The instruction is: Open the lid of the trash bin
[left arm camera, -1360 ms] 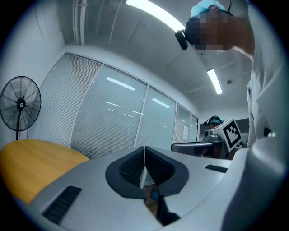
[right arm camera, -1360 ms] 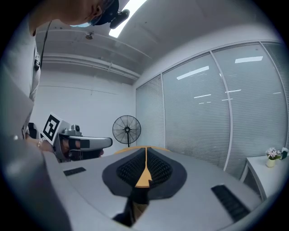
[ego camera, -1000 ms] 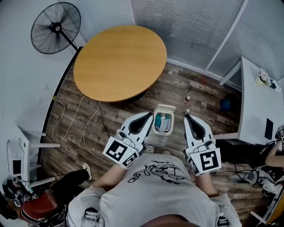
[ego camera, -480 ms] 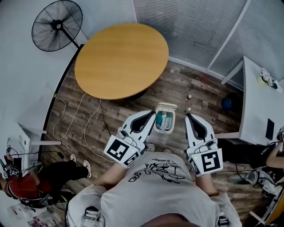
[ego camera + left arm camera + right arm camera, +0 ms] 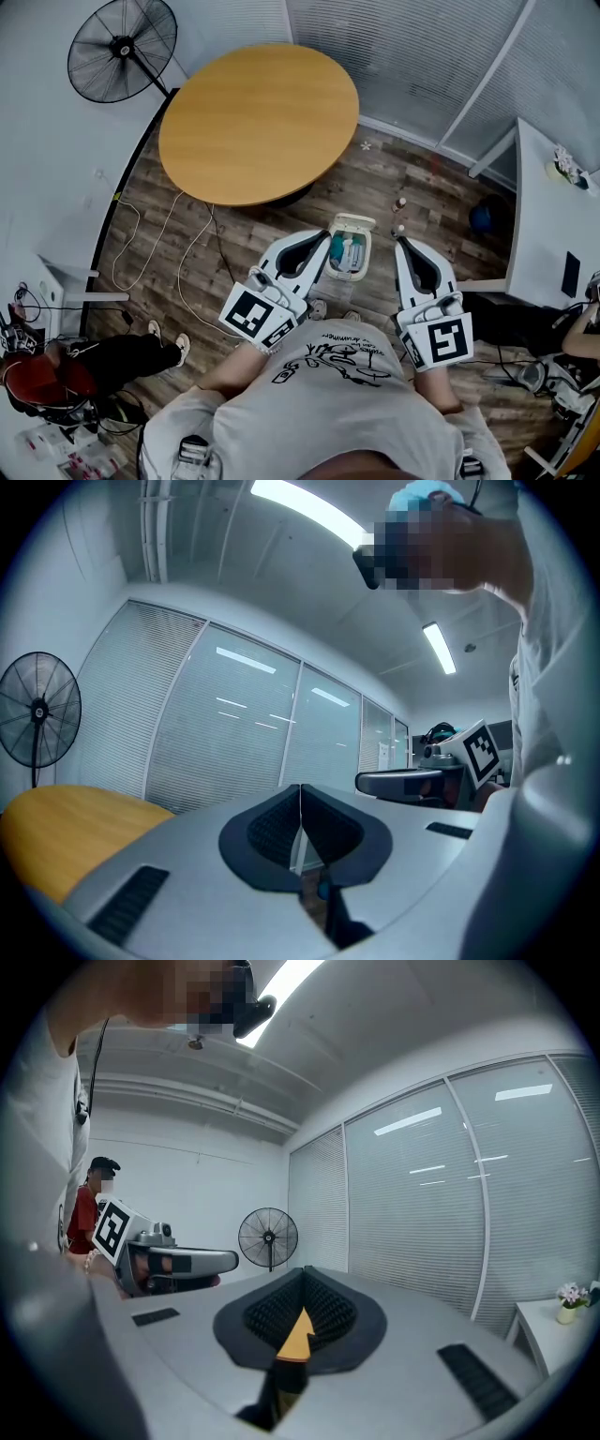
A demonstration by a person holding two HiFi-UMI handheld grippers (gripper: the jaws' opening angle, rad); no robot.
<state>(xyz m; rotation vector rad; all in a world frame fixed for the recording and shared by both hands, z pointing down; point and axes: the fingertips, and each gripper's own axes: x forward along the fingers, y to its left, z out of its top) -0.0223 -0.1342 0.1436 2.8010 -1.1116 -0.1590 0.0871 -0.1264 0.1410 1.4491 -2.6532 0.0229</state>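
Observation:
A small white trash bin (image 5: 348, 225) stands on the wood floor just in front of my feet. Its inside shows, with bluish rubbish in it, and a white flap sits at its far end. My left gripper (image 5: 319, 243) hangs just left of the bin and my right gripper (image 5: 405, 246) a little to its right, both above it and touching nothing. In the left gripper view the jaws of the left gripper (image 5: 300, 794) meet in a thin line. The right gripper (image 5: 303, 1279) has its tips together too. Neither gripper view shows the bin.
A round wooden table (image 5: 258, 122) stands beyond the bin, with a standing fan (image 5: 122, 47) at its far left. Cables (image 5: 187, 253) trail over the floor on the left. A white desk (image 5: 548, 225) and a blue ball (image 5: 481, 218) are on the right. A person (image 5: 56, 375) sits at the lower left.
Both grippers stay beside the bin, almost unmoved. My view has shifted slightly. The person at the lower left has moved farther left and stretched their legs out.

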